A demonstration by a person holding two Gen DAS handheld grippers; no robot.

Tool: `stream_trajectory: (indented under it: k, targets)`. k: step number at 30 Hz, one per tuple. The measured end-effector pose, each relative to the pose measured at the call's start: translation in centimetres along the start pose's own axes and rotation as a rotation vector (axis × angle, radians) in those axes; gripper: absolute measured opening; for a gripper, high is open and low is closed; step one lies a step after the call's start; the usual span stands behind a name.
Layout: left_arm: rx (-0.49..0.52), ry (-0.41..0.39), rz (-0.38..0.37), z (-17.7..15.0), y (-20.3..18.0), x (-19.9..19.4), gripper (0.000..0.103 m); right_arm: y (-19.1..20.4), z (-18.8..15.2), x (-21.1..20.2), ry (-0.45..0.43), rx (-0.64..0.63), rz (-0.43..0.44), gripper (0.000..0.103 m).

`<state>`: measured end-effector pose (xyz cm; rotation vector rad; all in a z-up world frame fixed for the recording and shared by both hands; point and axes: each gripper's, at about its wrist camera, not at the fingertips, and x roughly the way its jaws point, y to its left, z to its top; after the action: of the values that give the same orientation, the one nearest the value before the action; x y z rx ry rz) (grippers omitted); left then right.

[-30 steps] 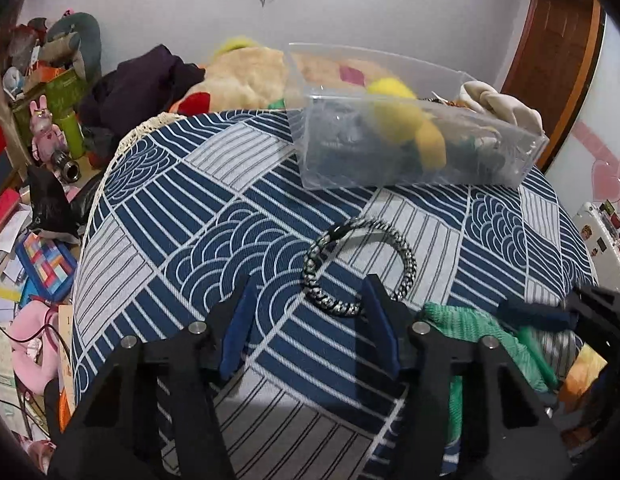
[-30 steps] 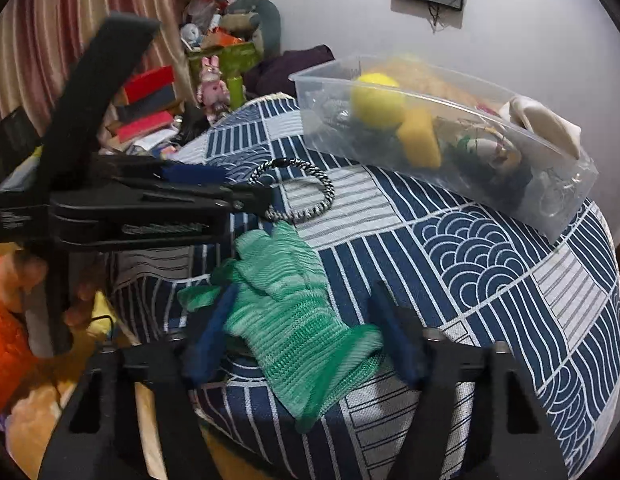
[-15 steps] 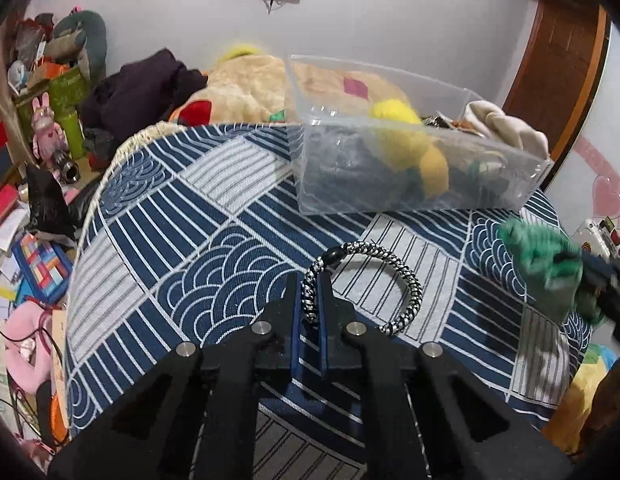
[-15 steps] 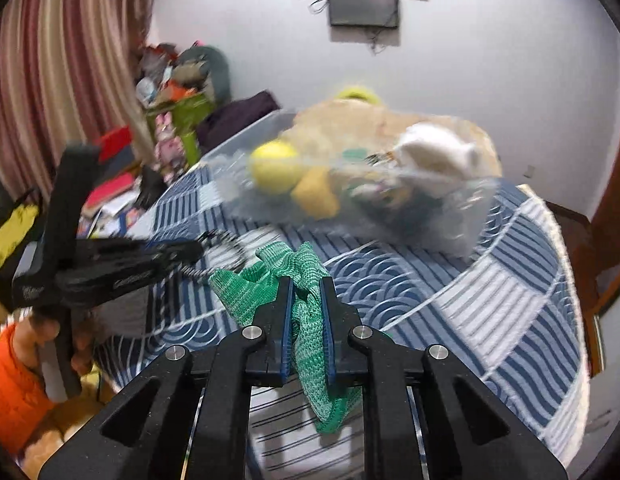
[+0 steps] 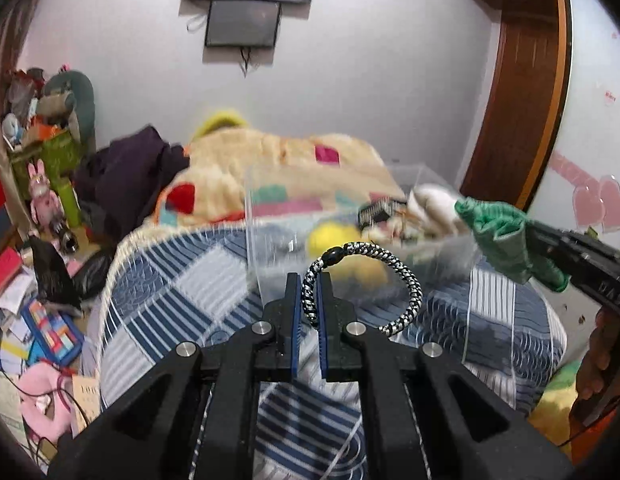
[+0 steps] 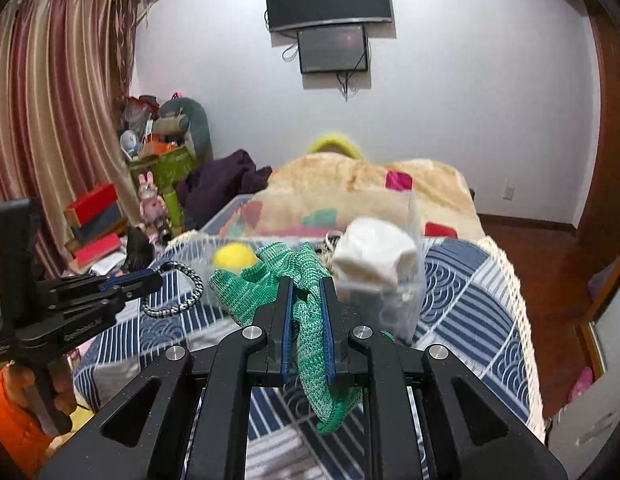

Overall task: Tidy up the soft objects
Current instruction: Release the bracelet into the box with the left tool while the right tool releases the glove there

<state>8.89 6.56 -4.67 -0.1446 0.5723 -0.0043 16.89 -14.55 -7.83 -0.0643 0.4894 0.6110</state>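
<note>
Above the bedspread [image 5: 157,304]: both your grippers are loaded.
Left gripper [image 5: 308,285]: clenched on braided bracelet [image 5: 406,276].
Right gripper [image 6: 305,286]: clamped on green glove [image 6: 310,344].
Far: clear bin [image 6: 406,304].

Green knit glove [image 6: 305,320], black-and-white braided bracelet [image 5: 406,276] (blue-and-white patterned tablecloth [image 5: 157,280] beneath)

Left claw [image 5: 308,280] and right claw [image 6: 305,285] both clamped, raised.
</note>
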Motion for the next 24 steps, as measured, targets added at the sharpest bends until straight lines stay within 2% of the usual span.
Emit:
stream_trajectory:
  k: [6, 11, 16, 24]
  targets:
    - [-0.005, -0.060, 0.003, 2.9, -0.2, -0.1, 0.006, 0.2, 2.1, 0.3, -0.044, -0.018, -0.014, 0.011]
    - [-0.007, -0.073, -0.010, 4.8, -0.1, 0.8, 0.006, 0.6, 3.3, 1.0, -0.067, -0.039, -0.028, 0.011]
    - [-0.004, -0.052, -0.012, 5.8, -0.2, 2.8, 0.006, 0.9, 4.1, 3.2, -0.053, -0.049, -0.036, 0.011]
    - [0.018, 0.024, 0.014, 5.5, -0.5, 7.3, 0.006, 1.4, 3.8, 7.4, 0.034, -0.058, -0.039, 0.011]
